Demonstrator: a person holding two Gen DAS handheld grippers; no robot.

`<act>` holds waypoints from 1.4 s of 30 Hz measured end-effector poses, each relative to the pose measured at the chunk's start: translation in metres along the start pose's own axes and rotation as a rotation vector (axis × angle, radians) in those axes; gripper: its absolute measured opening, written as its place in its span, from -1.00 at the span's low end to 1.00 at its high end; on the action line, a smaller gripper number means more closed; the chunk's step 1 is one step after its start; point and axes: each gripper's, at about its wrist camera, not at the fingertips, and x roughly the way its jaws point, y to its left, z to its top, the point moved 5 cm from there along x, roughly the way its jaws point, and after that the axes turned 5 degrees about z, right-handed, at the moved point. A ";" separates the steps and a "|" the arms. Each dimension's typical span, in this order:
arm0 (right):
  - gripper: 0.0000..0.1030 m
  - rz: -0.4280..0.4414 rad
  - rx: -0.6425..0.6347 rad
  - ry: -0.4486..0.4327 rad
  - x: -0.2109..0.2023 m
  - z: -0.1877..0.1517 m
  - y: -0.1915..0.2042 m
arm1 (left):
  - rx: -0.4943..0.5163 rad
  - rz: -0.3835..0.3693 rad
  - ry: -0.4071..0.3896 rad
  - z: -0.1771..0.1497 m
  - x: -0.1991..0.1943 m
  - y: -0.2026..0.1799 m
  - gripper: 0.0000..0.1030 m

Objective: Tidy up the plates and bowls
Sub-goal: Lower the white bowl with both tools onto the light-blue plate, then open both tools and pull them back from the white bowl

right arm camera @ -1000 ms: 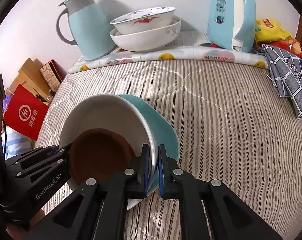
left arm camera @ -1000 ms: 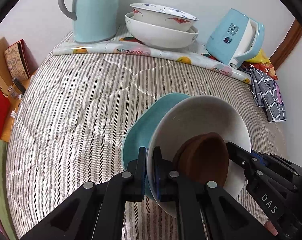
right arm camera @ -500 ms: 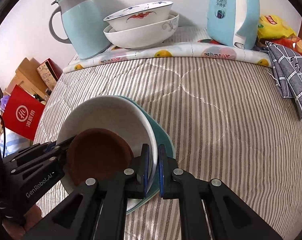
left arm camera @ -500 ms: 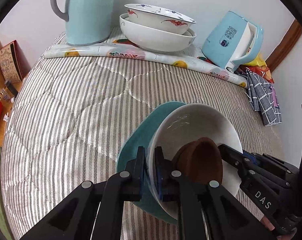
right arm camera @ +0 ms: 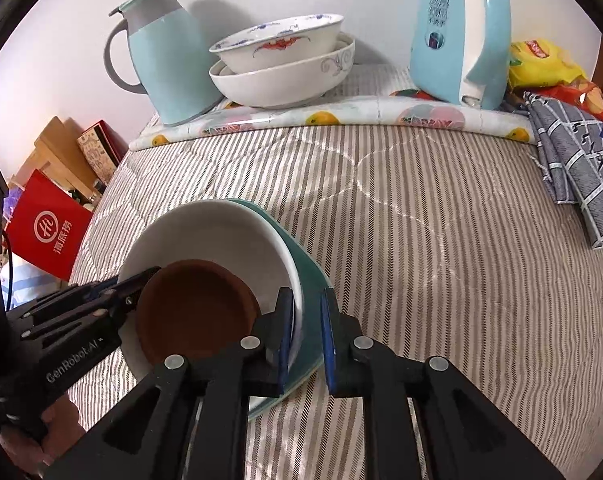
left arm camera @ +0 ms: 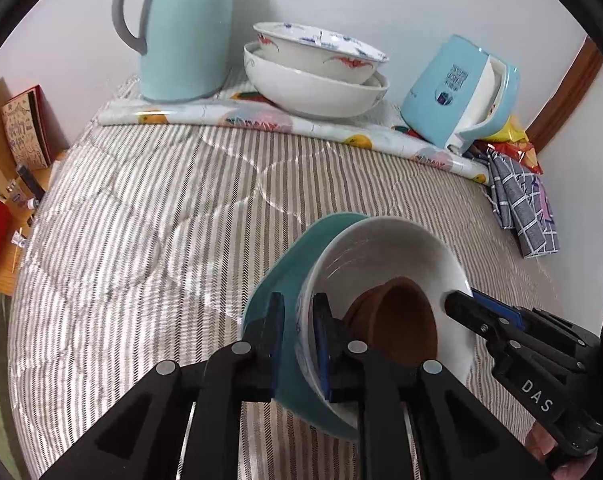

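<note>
1. A nested stack sits low and centre on a striped quilted bedspread [right arm camera: 441,240]: a small brown bowl [right arm camera: 197,312] lies inside a larger white bowl [right arm camera: 221,232], and the white bowl rests on a teal plate [right arm camera: 307,280]. The brown bowl is matte and rust-coloured, the white one glossy and plain, the plate a flat blue-green.
2. The stack looks tipped in both wrist views, its open side facing the cameras; whether its underside touches the bedspread cannot be told.
3. The left gripper [left arm camera: 297,336] straddles the stack's near-left rim — one black finger outside the plate, the other inside the white bowl. Its jaws are opening, with small gaps showing beside the blue pads, so the rim stands between them unpressed.
4. The right gripper [right arm camera: 305,332] does the same on the opposite rim: one finger inside the white bowl, the other outside the plate. Its jaws are opening too, and a clear gap shows beside the outer pad.
5. Both grippers point steeply downward, each visible in the other's view at the far side of the stack.
6. Farther back, on a fruit-print cloth [right arm camera: 341,116] by the wall, two more white patterned bowls [right arm camera: 285,60] sit nested, between a pale blue thermos jug [right arm camera: 165,52] and a blue electric kettle [right arm camera: 461,36].
7. A grey checked cloth [right arm camera: 573,168] lies at the right edge.
</note>
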 end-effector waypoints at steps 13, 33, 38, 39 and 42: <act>-0.26 -0.111 -0.023 -0.171 -0.100 -0.025 -0.013 | 0.051 0.054 -0.143 -0.016 -0.068 -0.026 -0.34; 0.22 -0.237 0.049 -0.331 -0.225 -0.109 -0.061 | 0.089 0.035 -0.363 -0.087 -0.168 -0.103 0.45; 0.60 -0.248 0.048 -0.355 -0.239 -0.125 -0.063 | 0.072 0.036 -0.371 -0.100 -0.183 -0.106 0.66; 0.64 -0.251 0.044 -0.361 -0.242 -0.127 -0.063 | 0.073 0.031 -0.367 -0.101 -0.184 -0.106 0.73; 0.73 -0.261 0.042 -0.376 -0.249 -0.132 -0.063 | 0.078 0.026 -0.361 -0.105 -0.189 -0.108 0.79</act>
